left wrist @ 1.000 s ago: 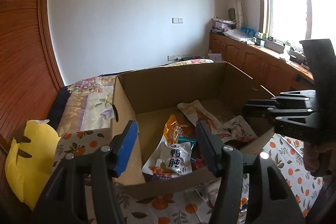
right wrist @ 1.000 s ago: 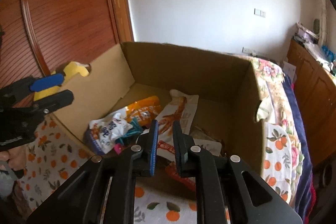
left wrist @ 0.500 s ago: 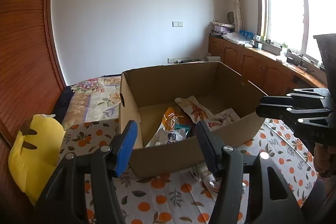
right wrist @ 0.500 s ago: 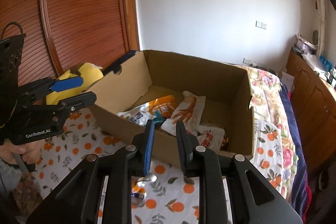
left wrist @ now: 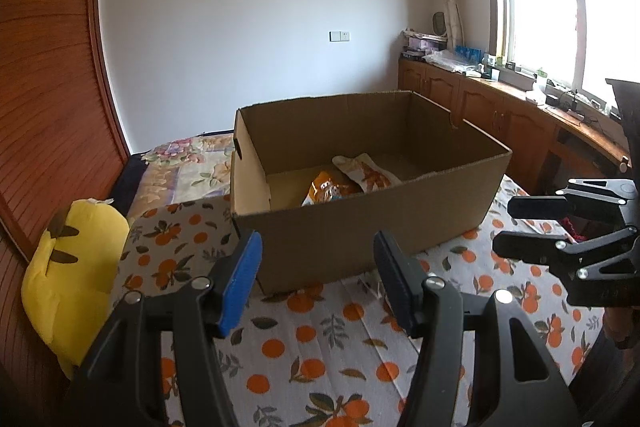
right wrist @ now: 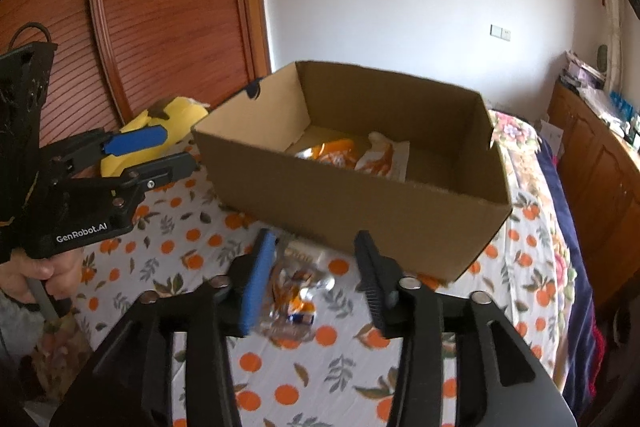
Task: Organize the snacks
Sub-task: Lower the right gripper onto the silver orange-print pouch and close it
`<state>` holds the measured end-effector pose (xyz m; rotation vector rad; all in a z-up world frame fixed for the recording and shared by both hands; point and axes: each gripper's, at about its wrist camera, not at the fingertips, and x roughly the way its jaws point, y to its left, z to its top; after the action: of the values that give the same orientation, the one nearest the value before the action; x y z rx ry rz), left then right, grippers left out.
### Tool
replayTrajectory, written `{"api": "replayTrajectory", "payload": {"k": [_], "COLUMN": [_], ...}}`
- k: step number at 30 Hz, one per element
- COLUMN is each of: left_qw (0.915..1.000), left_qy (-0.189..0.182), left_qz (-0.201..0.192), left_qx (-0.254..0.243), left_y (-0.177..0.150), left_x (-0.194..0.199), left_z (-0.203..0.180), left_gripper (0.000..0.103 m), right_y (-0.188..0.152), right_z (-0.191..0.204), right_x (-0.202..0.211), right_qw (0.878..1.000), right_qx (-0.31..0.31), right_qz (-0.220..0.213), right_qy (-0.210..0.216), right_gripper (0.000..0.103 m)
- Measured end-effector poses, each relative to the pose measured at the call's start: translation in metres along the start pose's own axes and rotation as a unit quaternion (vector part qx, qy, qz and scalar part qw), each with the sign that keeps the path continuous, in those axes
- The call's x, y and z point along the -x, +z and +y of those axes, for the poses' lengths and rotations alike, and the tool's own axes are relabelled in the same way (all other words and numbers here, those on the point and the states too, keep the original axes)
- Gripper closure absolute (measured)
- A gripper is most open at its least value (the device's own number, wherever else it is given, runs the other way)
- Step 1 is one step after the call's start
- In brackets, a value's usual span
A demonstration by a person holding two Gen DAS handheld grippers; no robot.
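Observation:
A brown cardboard box [left wrist: 360, 227] [right wrist: 360, 207] stands on an orange-print cloth [left wrist: 320, 355]. Inside lie an orange snack bag [left wrist: 326, 189] [right wrist: 332, 151] and a white snack bag [left wrist: 368, 173] [right wrist: 384, 157]. A shiny snack packet [right wrist: 294, 297] lies on the cloth in front of the box, between my right gripper's fingers; its edge shows in the left wrist view [left wrist: 374, 285]. My left gripper [left wrist: 316, 283] is open and empty, short of the box's near wall. My right gripper [right wrist: 312, 279] is open and empty above the loose packet.
A yellow plush toy [left wrist: 68, 275] [right wrist: 172, 119] lies left of the box by the wooden wardrobe [left wrist: 44, 99]. Wooden cabinets [left wrist: 500, 115] run under the window on the right. A floral bedspread [left wrist: 188, 163] lies behind the box.
Both grippers have pulled back and up from over the box to in front of it. My right gripper has opened from nearly shut. The loose packet on the cloth has come into view.

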<state>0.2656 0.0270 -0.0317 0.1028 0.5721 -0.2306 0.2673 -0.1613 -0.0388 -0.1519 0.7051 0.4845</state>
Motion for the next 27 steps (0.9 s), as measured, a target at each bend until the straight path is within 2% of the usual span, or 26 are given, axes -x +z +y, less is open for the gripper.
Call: {"api": "replayTrajectory", "payload": {"k": [5, 10, 14, 18, 27], "left_qw": [1.0, 0.9994, 0.9984, 0.9976, 0.9963], "left_qy": [0.005, 0.003, 0.005, 0.001, 0.0], "left_qz": [0.006, 0.033, 0.055, 0.069, 0.084], "left_qx": [0.0, 0.006, 0.008, 0.013, 0.015], "left_y": [-0.017, -0.04, -0.058, -0.07, -0.078], "left_x": [-0.002, -0.012, -0.021, -0.026, -0.035], "left_z": [0.0, -0.001, -0.001, -0.001, -0.002], "left_gripper": [0.044, 0.044, 0.044, 0.044, 0.044], "right_y": [-0.017, -0.035, -0.044, -0.047, -0.045], "right_z": [0.004, 0.005, 0.004, 0.002, 0.007], "right_x": [-0.014, -0.045, -0.07, -0.089, -0.104], "right_qw": [1.0, 0.998, 0.997, 0.995, 0.994], "right_qx": [-0.004, -0.016, -0.03, -0.037, -0.02], "right_qz": [0.021, 0.054, 0.075, 0.096, 0.109], "right_qy": [-0.001, 0.003, 0.009, 0.01, -0.002], "right_gripper": [0.051, 0.048, 0.038, 0.037, 0.037]}}
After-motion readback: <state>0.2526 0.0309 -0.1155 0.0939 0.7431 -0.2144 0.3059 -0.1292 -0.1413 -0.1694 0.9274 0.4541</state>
